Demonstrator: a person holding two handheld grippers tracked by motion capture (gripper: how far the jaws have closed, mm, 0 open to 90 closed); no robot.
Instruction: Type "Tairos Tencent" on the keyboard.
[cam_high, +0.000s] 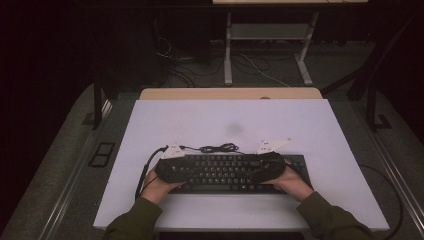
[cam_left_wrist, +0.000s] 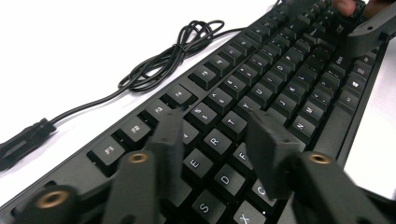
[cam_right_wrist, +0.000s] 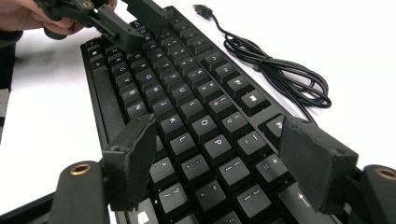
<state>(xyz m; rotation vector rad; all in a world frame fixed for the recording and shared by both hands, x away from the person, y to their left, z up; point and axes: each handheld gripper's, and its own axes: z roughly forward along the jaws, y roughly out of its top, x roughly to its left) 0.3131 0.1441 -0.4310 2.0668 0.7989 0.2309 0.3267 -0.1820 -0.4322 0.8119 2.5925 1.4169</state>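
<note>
Right now the black keyboard (cam_high: 235, 172) is lying flat on the white table (cam_high: 230, 125), directly under both tongs, near the edge where the person is sitting. I judge it as stiff and rather heavy for 1 gripper, with smooth plastic that can be slipping, and the keycaps are giving way under pressure. So the best places for taking hold are the 2 short ends of the frame, not the keys.

The left gripper (cam_left_wrist: 212, 140) is hovering over the letter keys at its end of the board; its jaws are partly open and are holding nothing. The right gripper (cam_right_wrist: 224, 154) is standing over the punctuation keys at the opposite end, jaws wide apart, also empty.

The keyboard's cable (cam_high: 217, 148) is lying coiled on the table just beyond the board, away from both tongs.

The high view is giving the whole layout: both hands, both sleeves, the board between them. The 2 gripper views are giving what it cannot: the single key legends, the gap between jaws and keys, and the USB plug (cam_right_wrist: 201, 9) at the cable's end.
</note>
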